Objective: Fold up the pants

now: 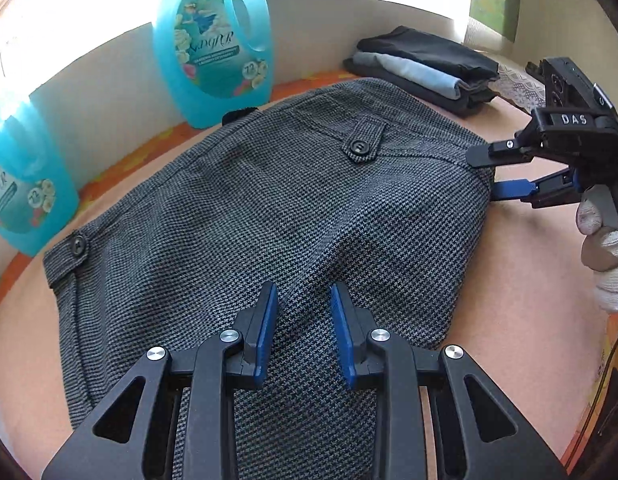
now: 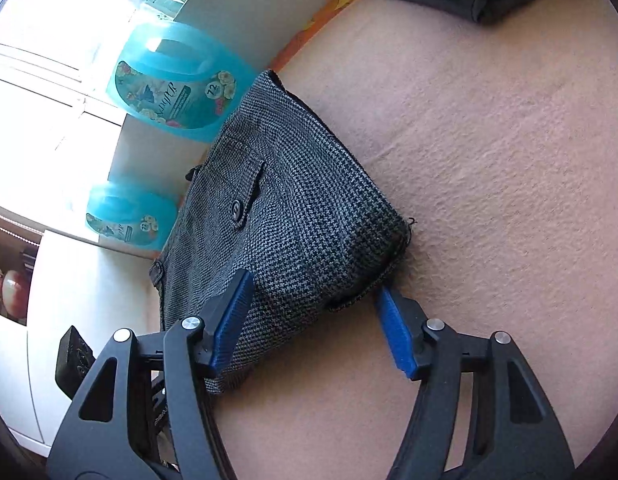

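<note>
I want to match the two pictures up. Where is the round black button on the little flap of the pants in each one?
Left wrist view: the button sits above centre, on the flap near the waistband.
Right wrist view: the same button lies left of centre, on the flap.
Shared landmark: the blue bottle behind the pants.

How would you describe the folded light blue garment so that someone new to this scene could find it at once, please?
Start from the grey houndstooth pants spread on the pinkish table, then look beyond their waistband to the small stack of folded clothes at the far edge. The light blue garment lies in the middle of that stack, the only pale piece between dark ones.
</note>
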`<act>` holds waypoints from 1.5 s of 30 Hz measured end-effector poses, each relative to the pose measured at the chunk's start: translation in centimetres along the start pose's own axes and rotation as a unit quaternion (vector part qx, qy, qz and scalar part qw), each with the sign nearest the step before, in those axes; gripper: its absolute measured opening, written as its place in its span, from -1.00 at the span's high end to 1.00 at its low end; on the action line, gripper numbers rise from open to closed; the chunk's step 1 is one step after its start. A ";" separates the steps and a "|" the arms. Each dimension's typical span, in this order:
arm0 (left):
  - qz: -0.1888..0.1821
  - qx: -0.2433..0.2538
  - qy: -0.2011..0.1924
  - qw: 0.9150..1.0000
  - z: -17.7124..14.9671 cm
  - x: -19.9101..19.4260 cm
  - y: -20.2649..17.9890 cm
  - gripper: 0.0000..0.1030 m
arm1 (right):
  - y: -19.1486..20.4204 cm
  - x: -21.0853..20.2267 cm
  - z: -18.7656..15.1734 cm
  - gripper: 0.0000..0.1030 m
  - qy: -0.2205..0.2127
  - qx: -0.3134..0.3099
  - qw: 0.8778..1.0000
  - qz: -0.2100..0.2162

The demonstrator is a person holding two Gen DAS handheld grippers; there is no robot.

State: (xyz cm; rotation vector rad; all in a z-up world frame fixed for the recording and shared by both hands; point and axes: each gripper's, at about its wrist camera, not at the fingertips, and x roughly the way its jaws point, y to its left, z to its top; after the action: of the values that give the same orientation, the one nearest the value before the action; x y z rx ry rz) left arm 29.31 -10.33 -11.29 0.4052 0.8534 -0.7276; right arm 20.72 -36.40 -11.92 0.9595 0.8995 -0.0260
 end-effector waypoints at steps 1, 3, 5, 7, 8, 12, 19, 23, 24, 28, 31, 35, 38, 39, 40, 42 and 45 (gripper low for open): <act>0.005 0.009 0.003 1.000 -0.1 0.3 -0.2 0.48 | 0.2 0.2 0.0 -0.43 -0.002 -0.002 1.000 -0.001; 0.014 0.021 0.002 1.000 -0.3 0.4 -0.6 0.48 | 0.7 0.6 0.1 -0.45 -0.005 -0.006 1.000 -0.005; 0.017 0.025 0.002 1.000 -0.2 0.4 -0.7 0.49 | 1.0 0.9 0.1 -0.45 -0.017 -0.011 1.000 -0.014; 0.015 0.023 -0.001 1.000 0.0 0.0 -0.7 0.49 | 1.2 1.1 0.2 -0.45 -0.026 -0.012 0.999 -0.017; 0.015 0.019 -0.007 1.000 0.2 -0.3 -0.7 0.49 | 1.2 1.1 0.2 -0.45 -0.030 -0.009 0.999 -0.015; -0.002 0.023 -0.034 0.999 0.7 -1.4 -1.8 0.49 | 0.8 1.5 0.3 -0.12 -0.038 -0.006 0.999 -0.016; -0.028 0.057 -0.001 0.998 0.5 1.0 -4.0 0.49 | 1.2 0.8 0.7 0.49 -0.055 -0.038 0.998 -0.017; -0.043 0.021 -0.008 0.999 0.6 -0.1 -2.6 0.49 | 3.8 -0.3 0.5 0.57 -0.081 -0.100 0.991 -0.031; -0.041 0.009 -0.013 0.999 0.6 -0.7 -2.1 0.49 | 4.6 -0.5 0.5 0.58 -0.086 -0.114 0.989 -0.033; -0.021 -0.022 -0.031 0.999 -0.2 -3.8 0.0 0.49 | 7.0 -1.4 0.4 0.61 -0.099 -0.155 0.982 -0.035; -0.011 -0.041 -0.034 0.999 -1.6 -5.5 1.2 0.49 | 8.1 -1.5 0.3 0.62 -0.103 -0.172 0.979 -0.036; -0.010 -0.046 -0.004 0.999 -3.9 -4.8 1.5 0.49 | 9.6 -1.5 0.0 0.64 -0.111 -0.199 0.973 -0.040; -0.030 -0.074 0.002 0.997 -4.4 -3.7 2.2 0.48 | 10.9 -1.6 -0.2 0.65 -0.116 -0.220 0.968 -0.041; -0.033 -0.078 0.000 0.996 -4.5 -3.8 2.3 0.48 | 11.4 -1.7 -0.2 0.65 -0.117 -0.228 0.966 -0.040; -0.031 -0.077 -0.002 0.997 -4.4 -4.0 2.3 0.48 | 12.1 -1.8 -0.4 0.66 -0.120 -0.239 0.963 -0.040; -0.022 -0.079 -0.019 0.996 -4.3 -5.1 2.6 0.49 | 13.8 -2.0 -0.8 0.66 -0.124 -0.271 0.954 -0.038; -0.014 -0.108 -0.044 0.993 -4.6 -7.4 4.4 0.49 | 16.7 -2.0 -2.1 0.67 -0.121 -0.330 0.936 -0.031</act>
State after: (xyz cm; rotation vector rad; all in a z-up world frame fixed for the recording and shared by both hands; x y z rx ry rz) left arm 26.80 -1.52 -7.98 0.1677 0.8462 -0.6654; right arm 24.60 -25.54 0.44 0.2897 0.6395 0.0968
